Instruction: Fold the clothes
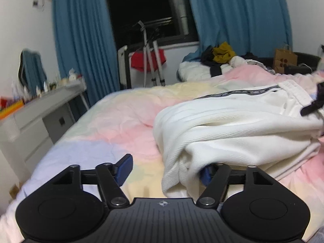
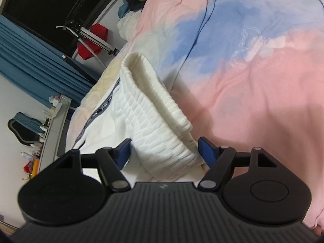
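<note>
White trousers with a dark lettered side stripe lie loosely folded on the pastel bedspread. My left gripper is open at the near fold. Its left blue pad is over bare bedding, and white cloth partly hides the right pad. In the right wrist view my right gripper is also open. The ribbed elastic waistband runs between its two blue pads, which stand wide apart on either side of the cloth.
A grey desk cluttered with small items runs along the bed's left side. A drying rack holding a red garment stands by the window with blue curtains. A clothes pile and a paper bag sit at the far end.
</note>
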Motion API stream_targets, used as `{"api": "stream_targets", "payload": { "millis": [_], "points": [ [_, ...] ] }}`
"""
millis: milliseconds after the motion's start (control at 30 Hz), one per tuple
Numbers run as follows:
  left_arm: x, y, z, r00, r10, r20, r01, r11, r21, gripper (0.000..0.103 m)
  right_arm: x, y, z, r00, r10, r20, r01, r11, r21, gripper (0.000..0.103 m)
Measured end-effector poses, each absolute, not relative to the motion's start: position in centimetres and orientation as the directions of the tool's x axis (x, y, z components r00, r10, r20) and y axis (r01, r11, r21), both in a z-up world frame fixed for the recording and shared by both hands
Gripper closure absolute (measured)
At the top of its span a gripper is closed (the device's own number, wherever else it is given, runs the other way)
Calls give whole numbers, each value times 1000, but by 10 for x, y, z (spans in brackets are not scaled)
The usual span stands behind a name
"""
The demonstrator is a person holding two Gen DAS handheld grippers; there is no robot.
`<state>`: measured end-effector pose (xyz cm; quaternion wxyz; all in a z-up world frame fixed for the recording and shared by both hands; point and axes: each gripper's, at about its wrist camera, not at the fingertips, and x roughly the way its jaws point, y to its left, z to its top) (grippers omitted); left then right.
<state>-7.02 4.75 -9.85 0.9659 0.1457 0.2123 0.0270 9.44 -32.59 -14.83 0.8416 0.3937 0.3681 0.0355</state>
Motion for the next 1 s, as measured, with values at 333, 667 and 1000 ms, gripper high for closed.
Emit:
{"api": "stream_targets", "payload": {
  "millis": [333,667,1000],
  "points": [
    [-88,34,-95,940,78,-331,46,935,351,75,98,-307,-120,786,256,-563,113,836,537,57],
    [-76,36,-110,865,12,-502,165,937,307,78,110,-320,-132,770,236,-593,143,841,521,58],
    [-93,76,-75,861,-151,-485,202,978,52,42,76,-347,-124,851,312,-423,103,690,717,30]
  ]
}}
